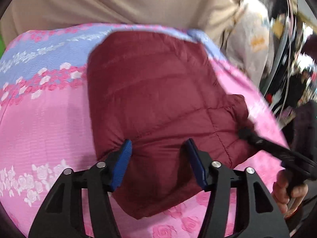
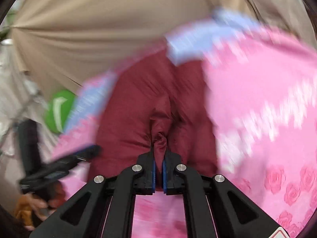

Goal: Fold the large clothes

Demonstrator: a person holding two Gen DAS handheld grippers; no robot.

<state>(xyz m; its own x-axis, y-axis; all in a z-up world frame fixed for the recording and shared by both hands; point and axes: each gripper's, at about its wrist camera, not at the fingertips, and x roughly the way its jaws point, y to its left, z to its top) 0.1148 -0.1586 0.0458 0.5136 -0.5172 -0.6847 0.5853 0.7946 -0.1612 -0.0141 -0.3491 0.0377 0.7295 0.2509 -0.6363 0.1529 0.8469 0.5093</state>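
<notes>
A maroon quilted jacket (image 1: pixel 154 91) lies folded on a pink floral bedspread (image 1: pixel 49 123). My left gripper (image 1: pixel 158 146) straddles its near edge; a bulge of jacket fills the gap and the fabric puckers against the left blue pad (image 1: pixel 123 154). In the same view my right gripper (image 1: pixel 244 132) pinches the jacket's right corner, with a hand (image 1: pixel 285 190) on its handle. In the right wrist view my right gripper (image 2: pixel 159 148) is shut on a small fold of the jacket (image 2: pixel 138 103). The left gripper (image 2: pixel 87 151) shows blurred at the jacket's left edge.
Beige cloth (image 1: pixel 118 4) hangs behind the bed, also seen as beige cloth (image 2: pixel 99 29) in the right wrist view. A green object (image 2: pixel 59 109) sits beside the bedspread (image 2: pixel 257 79). Dark cluttered items and cables (image 1: pixel 287 59) stand at the right.
</notes>
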